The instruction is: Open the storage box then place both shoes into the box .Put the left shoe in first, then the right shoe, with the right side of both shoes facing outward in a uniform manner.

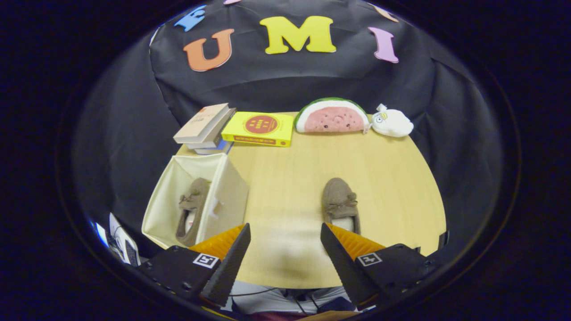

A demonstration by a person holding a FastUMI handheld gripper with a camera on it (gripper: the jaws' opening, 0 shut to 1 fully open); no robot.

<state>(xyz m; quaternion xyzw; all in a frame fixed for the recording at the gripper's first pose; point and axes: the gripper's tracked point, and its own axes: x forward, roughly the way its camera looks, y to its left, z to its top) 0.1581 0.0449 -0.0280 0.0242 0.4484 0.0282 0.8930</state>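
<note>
Gripper view: the jaws of the gripper (285, 240) are held wide apart above the wooden surface (290, 178), with nothing gripped. One brown shoe (192, 209) is seen inside the open storage box (223, 200) at ten o'clock of the jaws; the second shoe (340, 200) is left on the surface at one o'clock.

A handheld gripper (285, 232) shows two wedge-shaped fingers with ribbed inner pads, spread apart; each blocky base carries a small square black-and-white marker, with thin dark cables trailing beneath.
</note>
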